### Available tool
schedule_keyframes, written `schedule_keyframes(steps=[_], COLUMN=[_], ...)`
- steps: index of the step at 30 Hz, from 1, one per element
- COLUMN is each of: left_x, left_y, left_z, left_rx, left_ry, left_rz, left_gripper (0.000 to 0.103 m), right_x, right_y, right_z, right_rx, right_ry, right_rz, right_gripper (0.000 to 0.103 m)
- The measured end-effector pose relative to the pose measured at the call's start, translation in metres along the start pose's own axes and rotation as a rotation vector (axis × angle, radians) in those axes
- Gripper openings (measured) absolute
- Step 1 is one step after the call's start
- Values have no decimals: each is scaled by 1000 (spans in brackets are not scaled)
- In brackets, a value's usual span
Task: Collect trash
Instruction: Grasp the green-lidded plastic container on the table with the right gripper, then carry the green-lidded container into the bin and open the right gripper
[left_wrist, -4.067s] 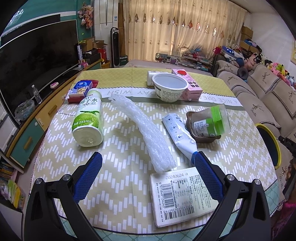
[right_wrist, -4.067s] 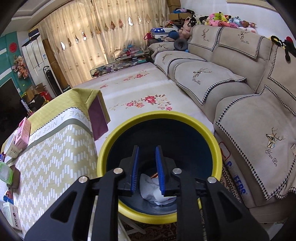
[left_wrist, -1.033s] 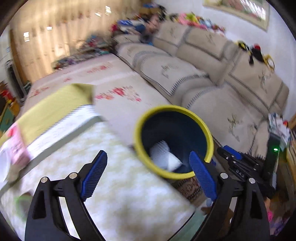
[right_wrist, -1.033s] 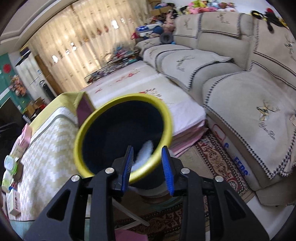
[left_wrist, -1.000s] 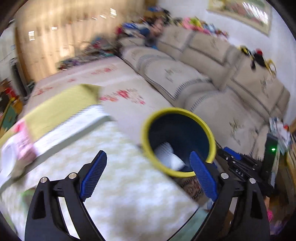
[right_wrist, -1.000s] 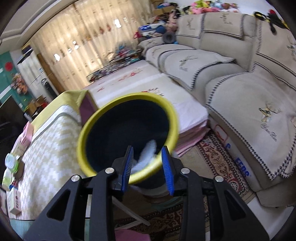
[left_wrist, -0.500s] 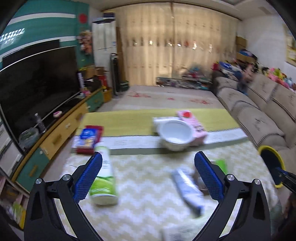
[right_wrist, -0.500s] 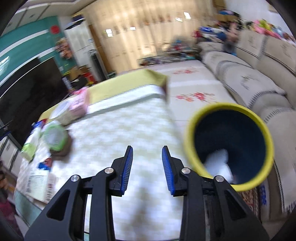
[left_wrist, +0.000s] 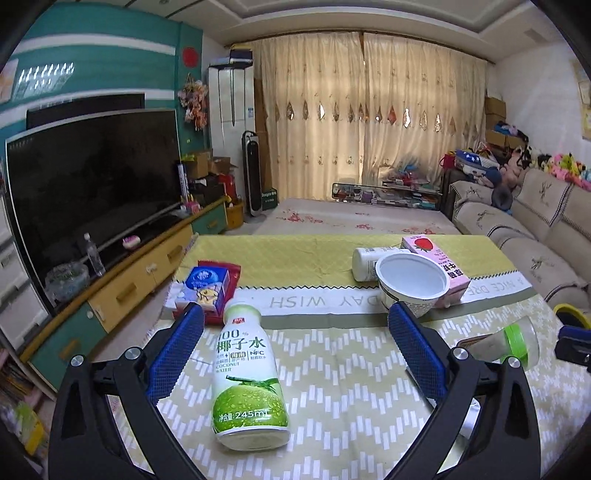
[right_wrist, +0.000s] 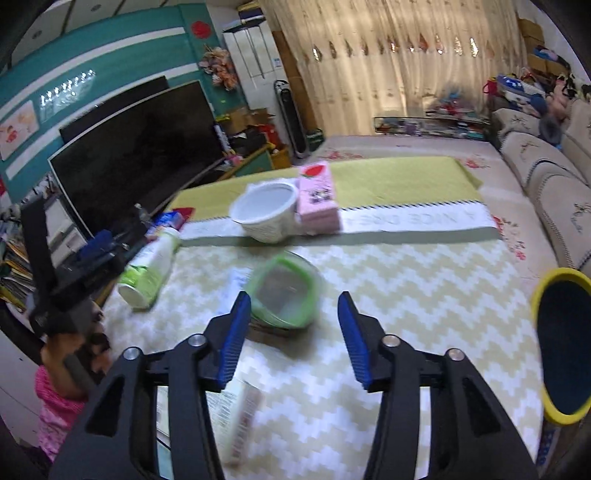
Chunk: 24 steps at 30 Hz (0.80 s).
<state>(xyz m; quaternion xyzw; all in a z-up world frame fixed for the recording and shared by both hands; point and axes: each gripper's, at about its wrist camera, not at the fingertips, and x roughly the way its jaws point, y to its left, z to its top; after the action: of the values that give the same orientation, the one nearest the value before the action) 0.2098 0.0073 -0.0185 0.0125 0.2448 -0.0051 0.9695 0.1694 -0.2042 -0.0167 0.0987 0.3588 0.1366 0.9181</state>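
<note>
Trash on the table (left_wrist: 332, 398) includes a toppled white-and-green coconut-water bottle (left_wrist: 248, 384); both tongs gape, the right's just widening, empty.

Counter (left_wrist: 332, 398): woven cloth cover, matt, chevron print. Coconut water bottle (left_wrist: 247, 384): smooth plastic, glossy printed sleeve. White tub (left_wrist: 412, 286): thin plastic, satin inside. Pink carton (left_wrist: 436, 264): coated paperboard, slight sheen. Clear container with green rim (right_wrist: 284, 291): glossy plastic, blurred. Left claw (left_wrist: 295, 358): matt black frame, blue ribbed pads (left_wrist: 175, 354), shiny metal screws. Bin (right_wrist: 563, 347): smooth yellow rim.
</note>
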Motion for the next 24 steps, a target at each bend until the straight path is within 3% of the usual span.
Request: schedule_keyframes(steps=[4,7,13,24], left_x=[5,8,9,11], left_y=[7,8,-8,-27], left_z=[-1,-4,-9,-14], left_rx=[-60,-81,-24,46], left_ry=[35,43,46,50], left_rz=[-29,-41,-38,-38], left_gripper=[98,98,98,98], right_x=[14,27,47,54], right_y=[6,6,4,20], right_z=[3,5,7,14], right_rx=[44,76,125,127], right_ry=[3,19,65,24], right_rz=[0,-16,-33,-20], right_gripper=[57,57,60,60])
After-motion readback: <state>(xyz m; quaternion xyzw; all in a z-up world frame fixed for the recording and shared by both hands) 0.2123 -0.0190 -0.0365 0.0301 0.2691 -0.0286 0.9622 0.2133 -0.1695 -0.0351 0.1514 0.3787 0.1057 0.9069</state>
